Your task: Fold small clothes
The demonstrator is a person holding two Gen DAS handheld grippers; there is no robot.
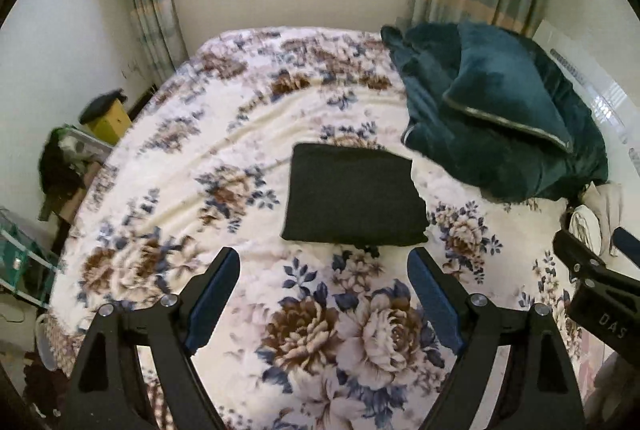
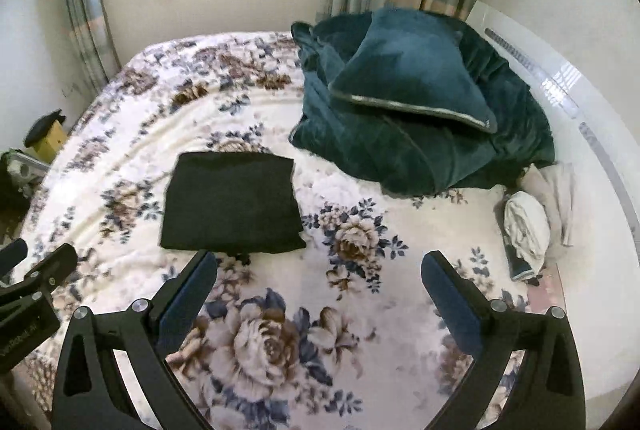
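A dark, neatly folded garment (image 1: 352, 195) lies flat on the floral bedspread (image 1: 224, 133); it also shows in the right wrist view (image 2: 232, 203). My left gripper (image 1: 324, 266) is open and empty, just short of the garment's near edge. My right gripper (image 2: 320, 270) is open and empty, to the right of the garment and nearer to me. The right gripper's body shows at the right edge of the left wrist view (image 1: 592, 286). The left gripper's body shows at the left edge of the right wrist view (image 2: 32, 290).
A teal blanket with a pillow (image 2: 412, 101) is heaped at the bed's far right. Crumpled pale clothes (image 2: 532, 218) lie by the white headboard (image 2: 560, 85). A yellow stool (image 1: 108, 117) and clutter stand left of the bed. Window and curtains are behind.
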